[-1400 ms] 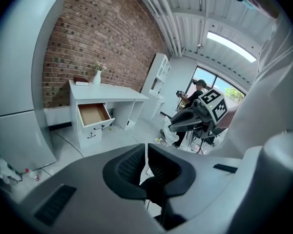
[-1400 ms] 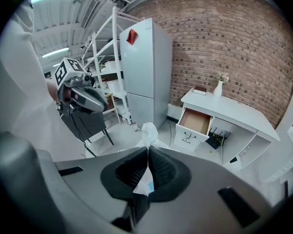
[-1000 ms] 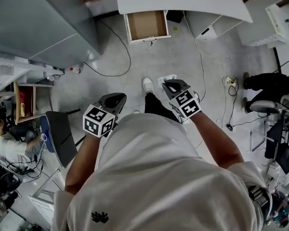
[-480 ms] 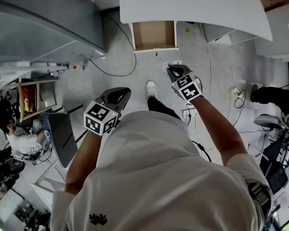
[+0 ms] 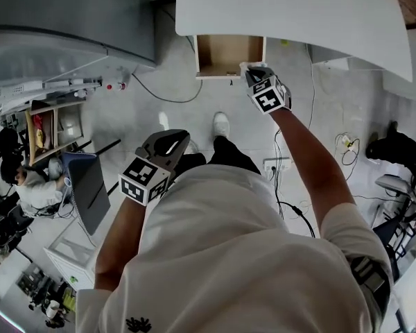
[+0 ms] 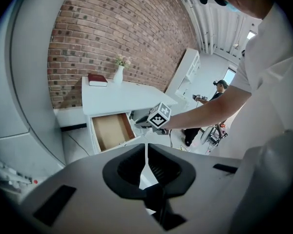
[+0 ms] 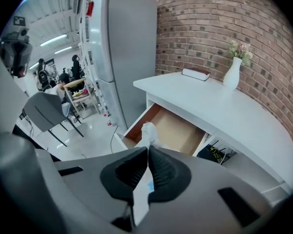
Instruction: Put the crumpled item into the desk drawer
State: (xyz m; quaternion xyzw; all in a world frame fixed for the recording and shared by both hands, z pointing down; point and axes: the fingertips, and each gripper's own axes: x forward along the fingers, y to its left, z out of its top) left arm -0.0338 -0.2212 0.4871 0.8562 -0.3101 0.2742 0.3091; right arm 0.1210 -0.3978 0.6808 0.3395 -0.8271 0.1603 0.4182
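Since a second before: left gripper (image 5: 169, 144) stayed low by my hip; right gripper (image 5: 250, 68) reached forward from over the floor to the drawer's front.

Left gripper: jaws together, nothing between them. I held it idle, well apart from the desk (image 5: 298, 12).

Drawer (image 5: 225, 50): pulled open under the desk, bare inside.

Right gripper: jaws clamped on the wad (image 7: 148, 130), a white crumpled tuft standing out past the tips, over the drawer's front rim and not yet inside.

Risks, as I judged them: letting go this early could drop the wad onto the floor short of the drawer. Being light, it might also cling to a pad or bounce off the rim.
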